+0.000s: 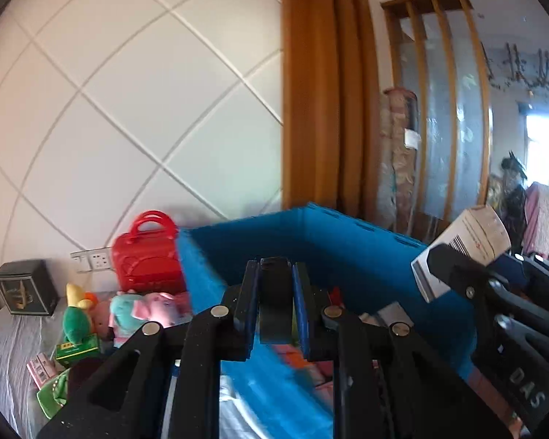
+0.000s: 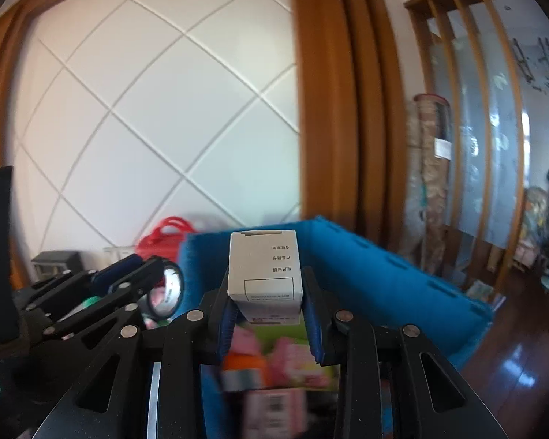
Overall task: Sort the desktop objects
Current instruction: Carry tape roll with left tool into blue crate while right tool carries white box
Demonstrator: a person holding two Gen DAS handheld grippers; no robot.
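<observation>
Clamped between the right gripper's (image 2: 269, 323) padded fingers, the white carton (image 2: 263, 270) stands upright, long axis vertical, print upside down, above the blue bin (image 2: 402, 278). It looks light and crushable, best held by its flat sides. Beside it, the left gripper (image 1: 274, 311) pinches a roll of black tape (image 1: 274, 300), edge-on.

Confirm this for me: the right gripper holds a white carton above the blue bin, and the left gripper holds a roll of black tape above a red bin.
One detail is wrong: there is only the blue bin. The left wrist view shows the left gripper holding the roll of black tape above that same bin. The rest stands: the right gripper holds the white carton above it.
</observation>
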